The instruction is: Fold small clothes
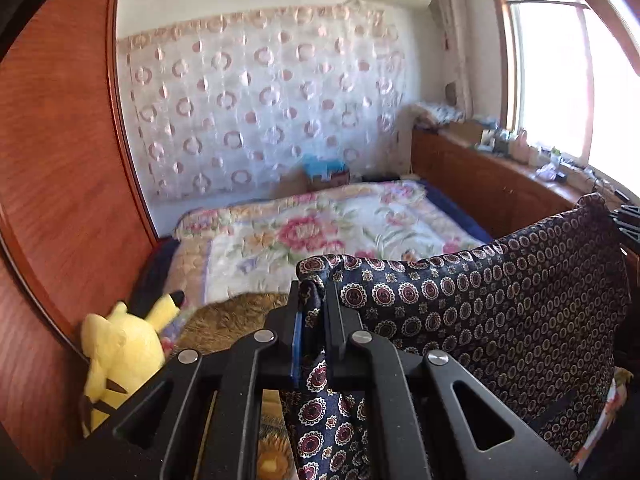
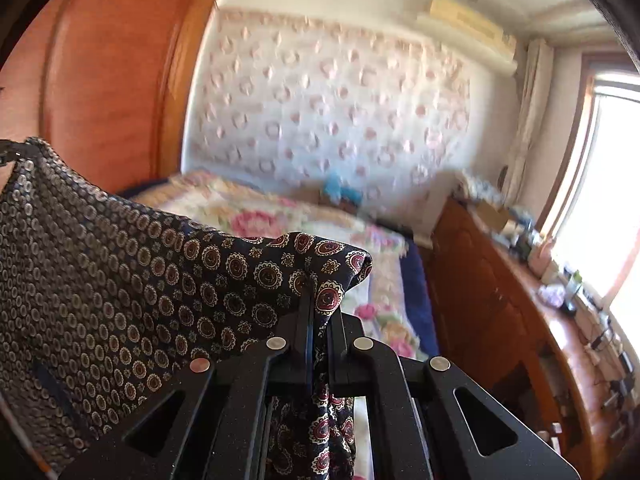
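A small dark navy garment (image 1: 500, 300) with red and cream medallions hangs stretched in the air between my two grippers, above the bed. My left gripper (image 1: 316, 296) is shut on its left top corner. My right gripper (image 2: 320, 304) is shut on its right top corner; the cloth (image 2: 120, 280) spreads away to the left in the right wrist view. The right gripper's black body (image 1: 628, 220) shows at the far right edge of the left wrist view. The garment's lower part is hidden below both grippers.
A bed with a floral quilt (image 1: 320, 232) lies below and ahead. A yellow plush toy (image 1: 120, 356) sits at the left by a wooden wardrobe (image 1: 60, 160). A cluttered wooden cabinet (image 1: 500, 184) runs under the window at the right. A blue box (image 1: 326, 168) stands at the bed's far end.
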Available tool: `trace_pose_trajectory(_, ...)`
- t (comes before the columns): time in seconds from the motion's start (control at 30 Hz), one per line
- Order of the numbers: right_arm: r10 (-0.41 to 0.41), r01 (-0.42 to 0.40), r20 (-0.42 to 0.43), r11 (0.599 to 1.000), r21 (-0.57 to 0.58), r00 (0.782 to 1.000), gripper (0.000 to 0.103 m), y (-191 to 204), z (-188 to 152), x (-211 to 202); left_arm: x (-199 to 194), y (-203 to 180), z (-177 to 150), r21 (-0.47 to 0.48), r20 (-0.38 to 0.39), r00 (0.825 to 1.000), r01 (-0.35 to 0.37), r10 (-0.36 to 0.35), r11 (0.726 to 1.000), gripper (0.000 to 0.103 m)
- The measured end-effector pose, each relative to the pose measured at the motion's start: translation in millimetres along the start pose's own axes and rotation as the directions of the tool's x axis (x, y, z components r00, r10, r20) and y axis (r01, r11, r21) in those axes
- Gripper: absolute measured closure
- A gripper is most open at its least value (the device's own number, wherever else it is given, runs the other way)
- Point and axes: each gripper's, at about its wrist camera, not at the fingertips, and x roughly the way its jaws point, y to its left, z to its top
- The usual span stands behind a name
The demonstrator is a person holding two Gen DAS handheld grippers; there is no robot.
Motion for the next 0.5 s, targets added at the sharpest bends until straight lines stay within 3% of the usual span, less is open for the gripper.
trace_pose_trajectory(0.2,0.004,-0.005,-0.179,1.000,-0.006,0.984,0.099,36.7,-24.2,121.3,83.0,-3.2,-22.7,0.002,-0.126,0.992,-0.013,0.013,1.000,0.093)
trace_pose_trajectory(0.33,0.012,-0.014,-0.221,1.000,-0.004,0.975,0.099,47.1,-30.5,157.6,97.7,-11.2,-26.6,0.032,-0.146,0.989,-0.004,0.008,0.999,0.092)
trace_pose_trajectory(0.5,0.040,-0.036,-0.258,0.999,0.022,0.965,0.099,20.7,-25.2,194.3,102.1,-12.5,-28.3,0.067,-0.167,0.986,0.012,-0.001,0.998,0.076)
